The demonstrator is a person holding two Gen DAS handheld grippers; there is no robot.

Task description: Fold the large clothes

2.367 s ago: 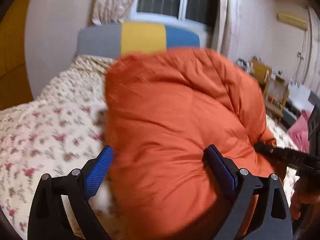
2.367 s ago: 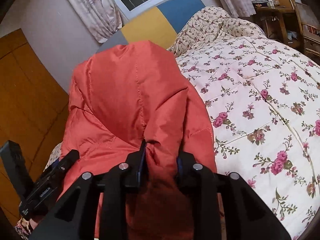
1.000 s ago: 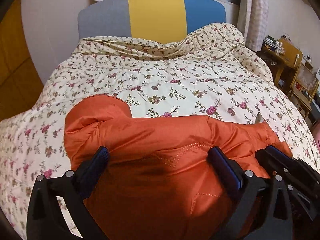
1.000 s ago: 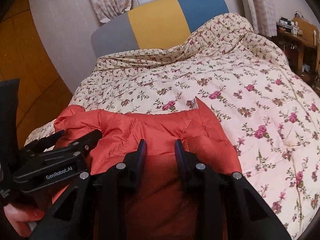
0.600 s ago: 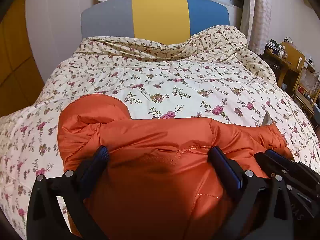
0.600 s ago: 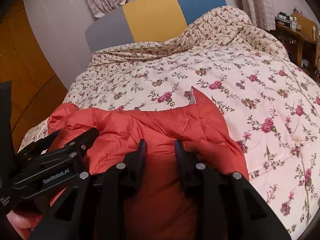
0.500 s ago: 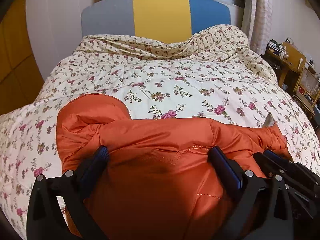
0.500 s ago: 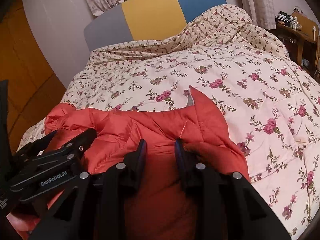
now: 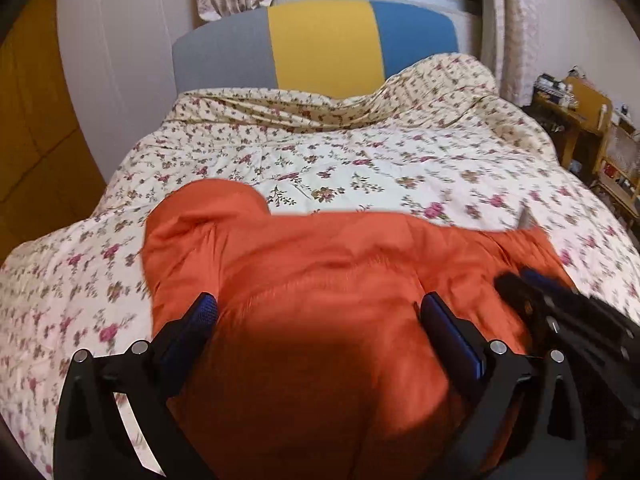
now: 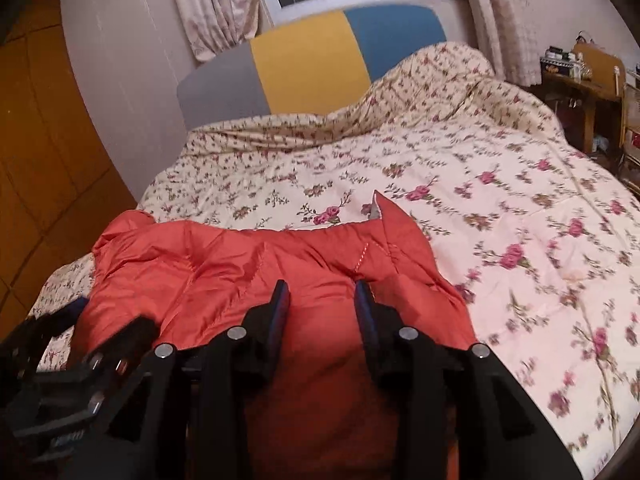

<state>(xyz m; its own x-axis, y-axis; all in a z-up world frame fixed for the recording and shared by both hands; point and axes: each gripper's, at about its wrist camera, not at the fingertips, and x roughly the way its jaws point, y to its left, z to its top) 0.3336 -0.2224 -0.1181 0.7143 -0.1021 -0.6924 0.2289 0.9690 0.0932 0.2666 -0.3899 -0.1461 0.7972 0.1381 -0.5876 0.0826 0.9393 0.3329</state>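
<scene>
Slippage is the main worry here, starting at the left side, where the puffy orange quilted down jacket (image 9: 320, 300) bunches into a rounded hump, perhaps a hood or a rolled sleeve, on the cream floral quilted bedspread (image 9: 360, 168). The jacket lies spread across the near part of the bed, its far edge running roughly straight across, well short of the grey, yellow and blue padded headboard (image 9: 320, 44). The left gripper (image 9: 316, 320) stands with its jaws wide apart over the jacket's near bulk; they straddle the fabric without pinching it, so that side rests loose, and the slick, air-filled shell could spring back out of any fold laid there. Further right, the right gripper (image 10: 322, 300) has narrower jaws that are opening at this moment, with orange fabric between them; I judge the pads no longer press on it. If it lets go before the layer has settled, the padding may puff up and undo the crease. At the far right a stiff pointed corner (image 10: 390, 216), showing a grey lining, stands up from the edge; left like that, it would probably make the next fold lopsided. The two grippers work close together, so a hasty regrasp could knock them.
</scene>
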